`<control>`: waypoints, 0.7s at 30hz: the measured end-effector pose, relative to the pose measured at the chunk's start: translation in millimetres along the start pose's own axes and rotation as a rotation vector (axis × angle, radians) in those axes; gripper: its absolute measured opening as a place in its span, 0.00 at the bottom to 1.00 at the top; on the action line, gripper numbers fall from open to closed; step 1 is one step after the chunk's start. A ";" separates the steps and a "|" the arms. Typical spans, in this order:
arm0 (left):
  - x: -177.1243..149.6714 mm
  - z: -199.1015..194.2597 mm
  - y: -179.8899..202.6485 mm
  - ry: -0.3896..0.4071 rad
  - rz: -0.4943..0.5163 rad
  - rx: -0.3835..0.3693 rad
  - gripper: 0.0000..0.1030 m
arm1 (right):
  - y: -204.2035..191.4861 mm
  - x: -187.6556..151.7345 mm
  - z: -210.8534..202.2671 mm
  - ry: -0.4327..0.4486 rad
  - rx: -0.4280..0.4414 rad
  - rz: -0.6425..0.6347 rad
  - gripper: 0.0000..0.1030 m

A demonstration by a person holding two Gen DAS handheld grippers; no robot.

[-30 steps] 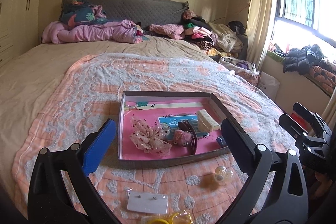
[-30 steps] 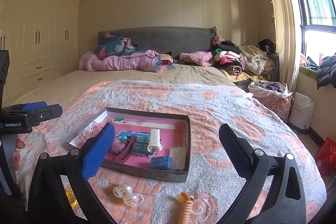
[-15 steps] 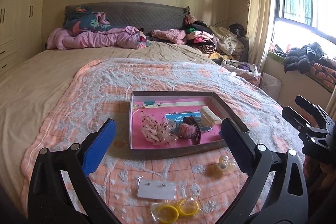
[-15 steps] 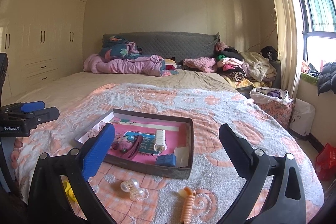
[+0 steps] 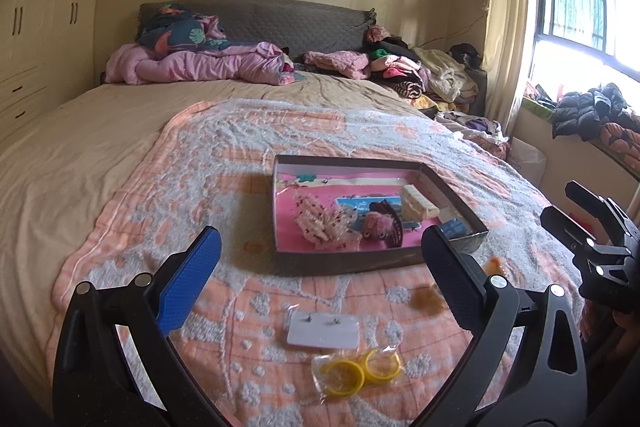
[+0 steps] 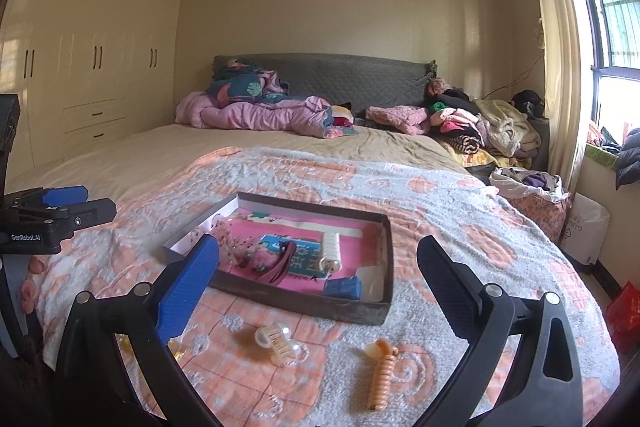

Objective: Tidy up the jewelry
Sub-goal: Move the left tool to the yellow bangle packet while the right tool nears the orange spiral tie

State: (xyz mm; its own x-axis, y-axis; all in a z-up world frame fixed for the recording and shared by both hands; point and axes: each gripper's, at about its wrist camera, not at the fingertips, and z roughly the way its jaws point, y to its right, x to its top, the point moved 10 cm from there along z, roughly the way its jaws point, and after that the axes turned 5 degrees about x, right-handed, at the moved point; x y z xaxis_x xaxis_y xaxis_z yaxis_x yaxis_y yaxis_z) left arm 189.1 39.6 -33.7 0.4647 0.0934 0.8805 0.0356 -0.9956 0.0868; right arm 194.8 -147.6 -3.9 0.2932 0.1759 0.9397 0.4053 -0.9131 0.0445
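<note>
A shallow grey box with a pink floor [image 5: 344, 261] [image 6: 385, 259] lies on the blanket and holds hair bows, clips and a blue item. Before it in the left wrist view lie a white earring card [image 5: 322, 331] and a bag of yellow rings [image 5: 360, 371]. In the right wrist view a pearl hair claw [image 6: 278, 343] and an orange spiral clip [image 6: 382, 375] lie before the box. My left gripper [image 5: 320, 275] is open and empty above the card. My right gripper [image 6: 318, 279] is open and empty above the clips.
The orange and grey blanket [image 5: 224, 163] covers the bed's near half. Pink bedding [image 5: 200, 65] and piled clothes [image 5: 408, 75] lie at the headboard. A wardrobe [image 6: 80, 67] stands left, a window [image 5: 580, 7] right. A small amber item [image 5: 496, 263] lies right of the box.
Both grippers have drawn back and risen, so the box looks farther off. The card, yellow rings, pearl claw and orange clip have come further into view. Both grippers stay open.
</note>
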 end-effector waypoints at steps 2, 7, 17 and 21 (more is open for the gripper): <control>-4.9 -1.7 -5.8 -0.005 -0.013 0.007 0.89 | -4.3 -3.5 1.1 -0.004 0.005 -0.005 0.94; -18.1 -4.6 -17.1 -0.022 -0.034 0.025 0.89 | -14.3 -13.9 6.7 -0.028 0.025 -0.017 0.94; -63.2 -2.5 -23.0 -0.106 -0.018 0.037 0.89 | -29.1 -42.8 18.3 -0.094 0.047 -0.041 0.94; -79.0 -2.6 -19.1 -0.131 -0.011 0.030 0.89 | -30.5 -51.8 21.2 -0.113 0.050 -0.043 0.94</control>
State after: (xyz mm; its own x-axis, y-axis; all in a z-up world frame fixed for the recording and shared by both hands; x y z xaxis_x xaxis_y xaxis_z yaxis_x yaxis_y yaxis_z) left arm 149.4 51.2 -103.7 0.5753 0.1041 0.8113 0.0669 -0.9945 0.0802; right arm 185.6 -121.0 -61.1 0.3693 0.2574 0.8930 0.4615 -0.8848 0.0642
